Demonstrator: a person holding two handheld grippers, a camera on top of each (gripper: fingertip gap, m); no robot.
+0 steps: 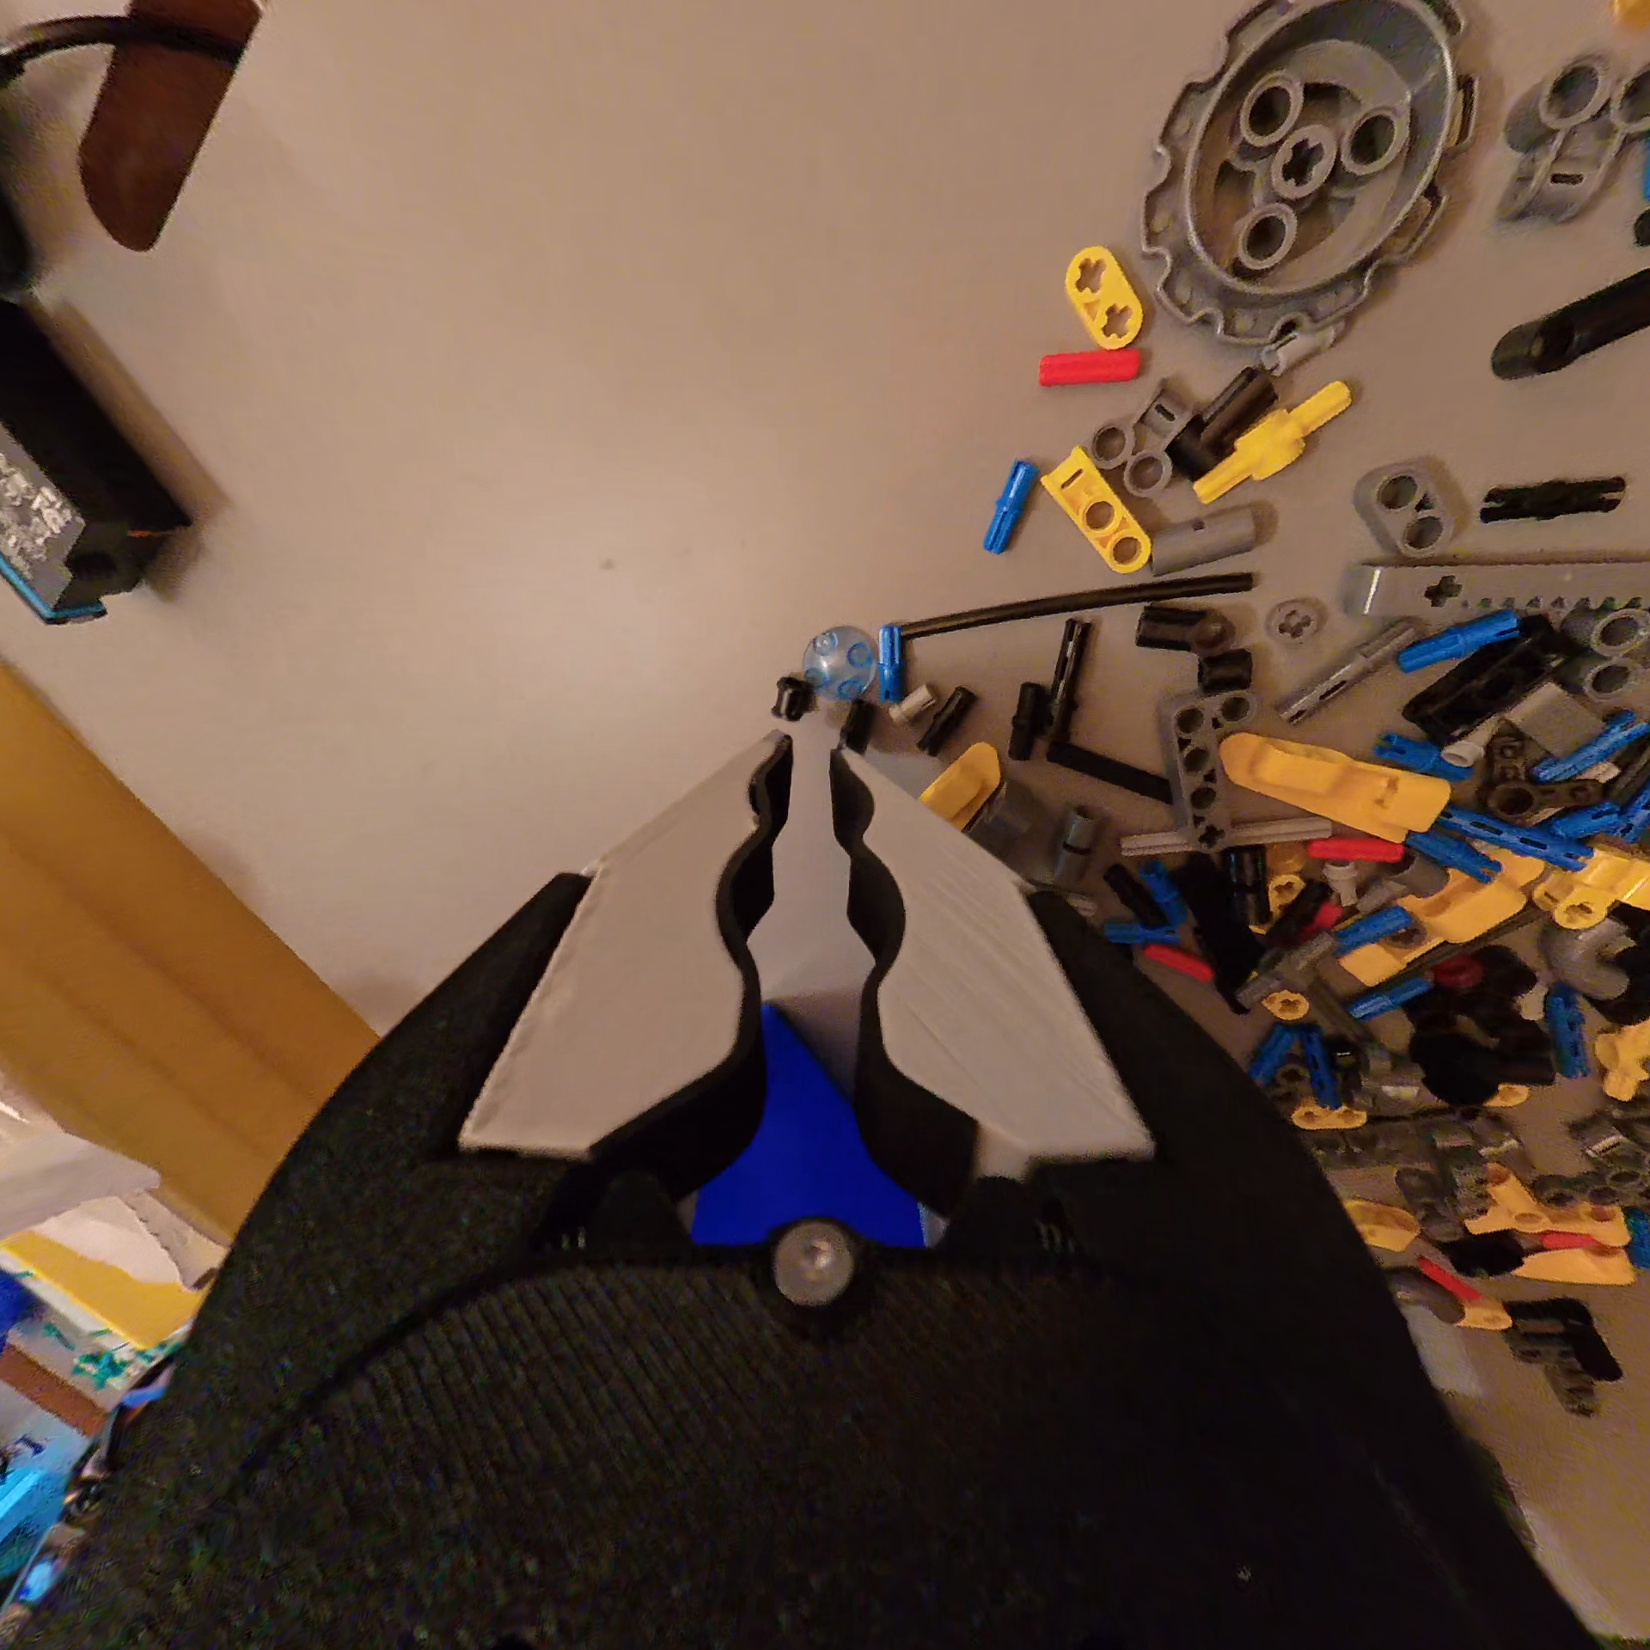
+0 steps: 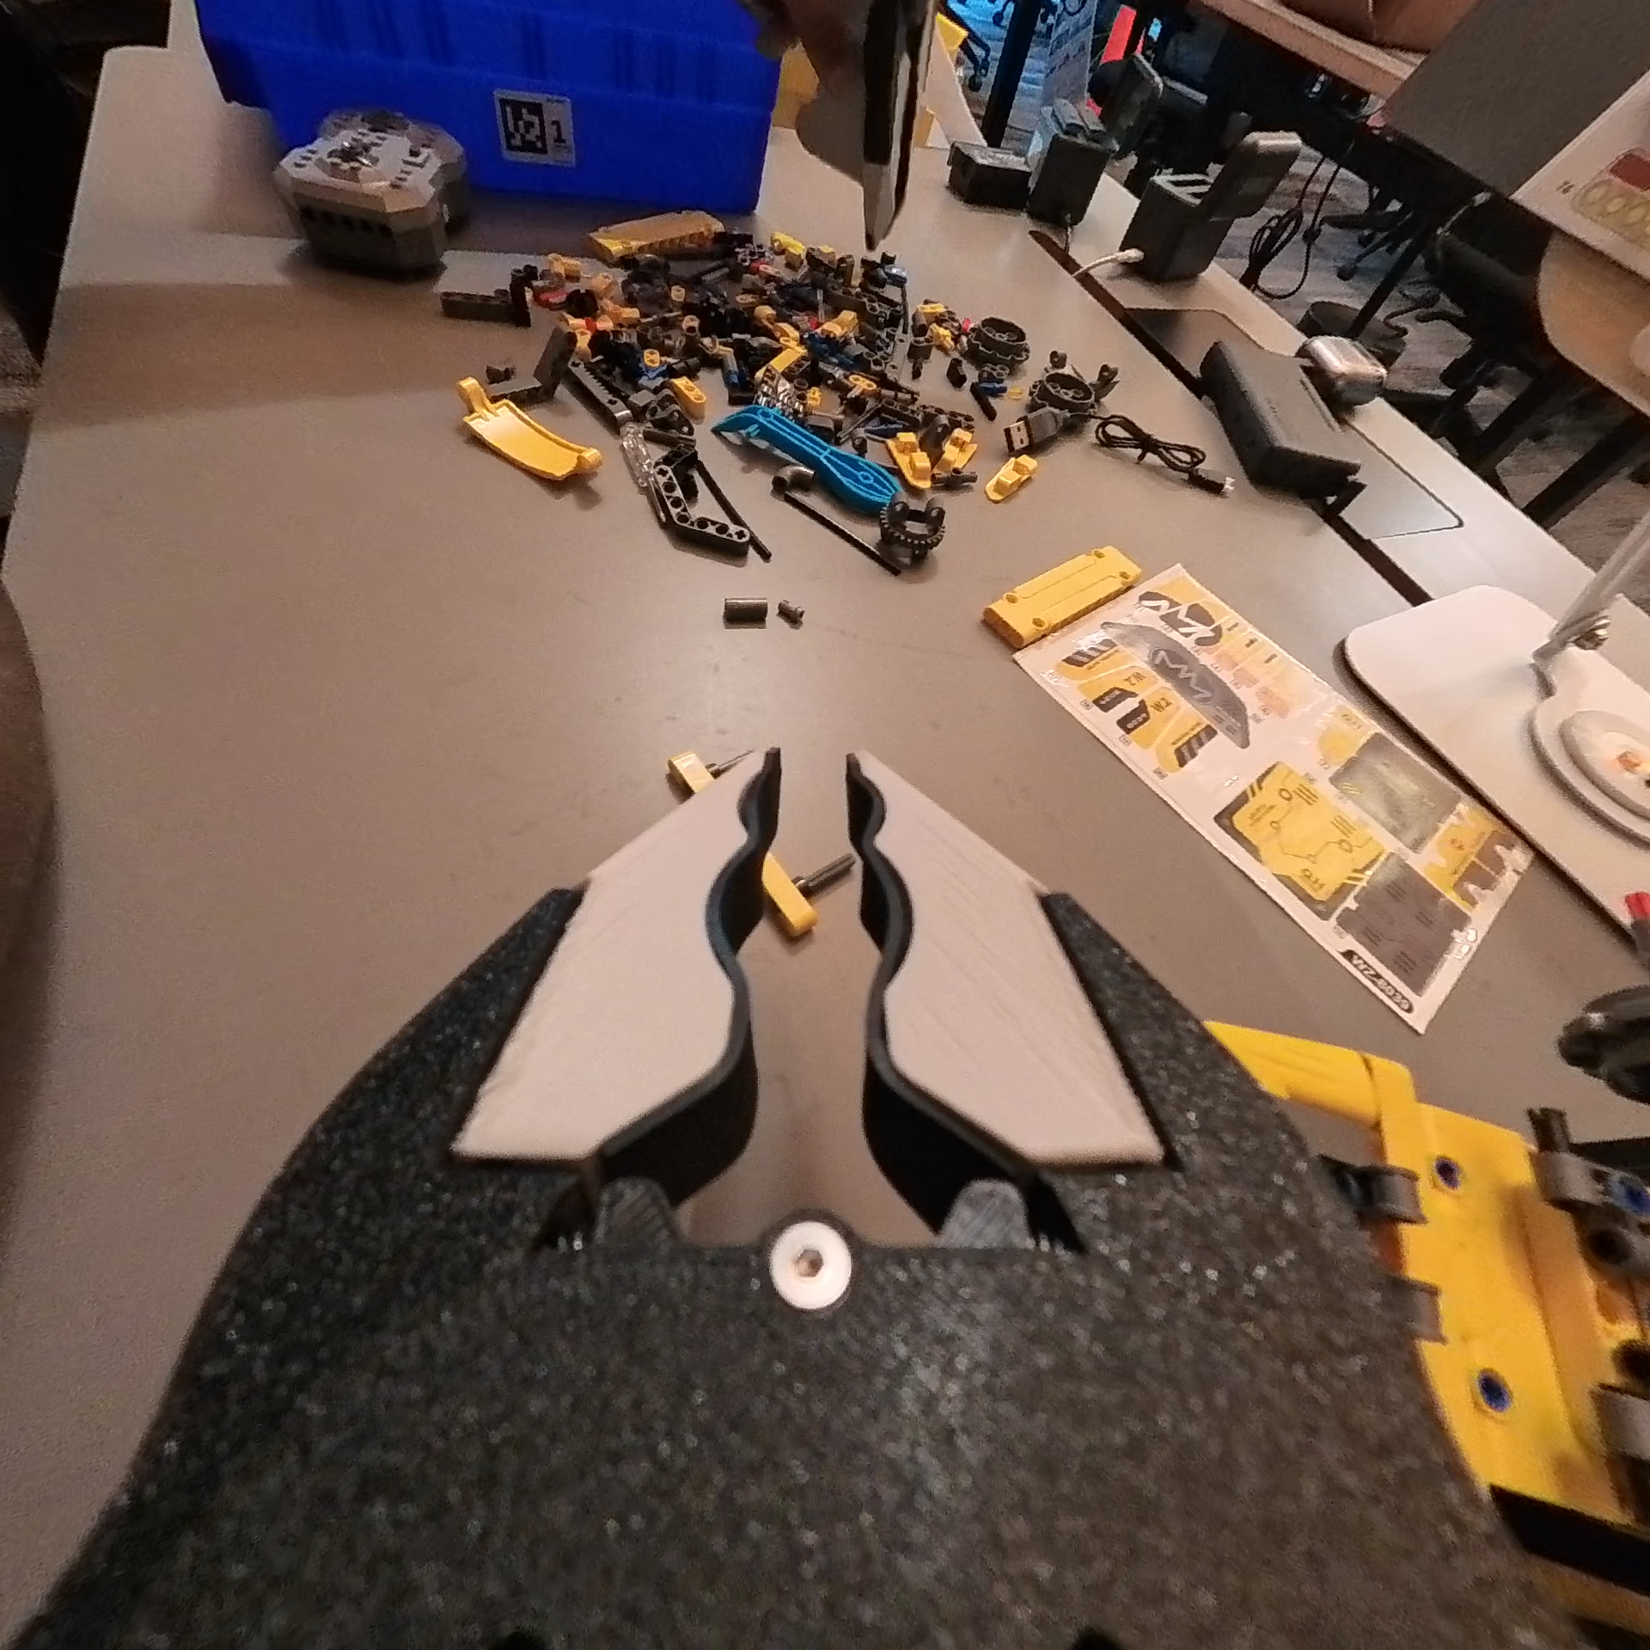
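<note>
My left gripper [image 1: 811,745] points down at the table, its jaws a narrow gap apart with nothing between them. Just past its tips lie a small black pin [image 1: 789,696], a clear blue ball [image 1: 839,671] and another black pin [image 1: 859,721]. My right gripper [image 2: 812,763] is open low over the table. A yellow piece with a grey axle [image 2: 790,893] lies on the table between its fingers, touching neither. A second yellow piece with a pin [image 2: 692,770] lies beside its left fingertip. The left gripper also shows in the right wrist view [image 2: 879,116], above the pile.
A pile of loose building parts [image 2: 786,357] covers the far middle of the table, and a big grey toothed wheel [image 1: 1304,161] lies at its edge. Also on the table are a sticker sheet [image 2: 1268,786], a yellow panel [image 2: 1062,594], a blue bin [image 2: 482,89], a grey block [image 2: 370,192], a yellow assembly [image 2: 1429,1250] and a white stand base [image 2: 1500,696]. The tips of one gripper are about 45 cm away from the tips of the other. To reach the big grey toothed wheel [image 1: 1304,161] in a straight line is about 11 cm for my left fingers, about 40 cm for my right. Look for it in the right wrist view [image 2: 1001,337] too.
</note>
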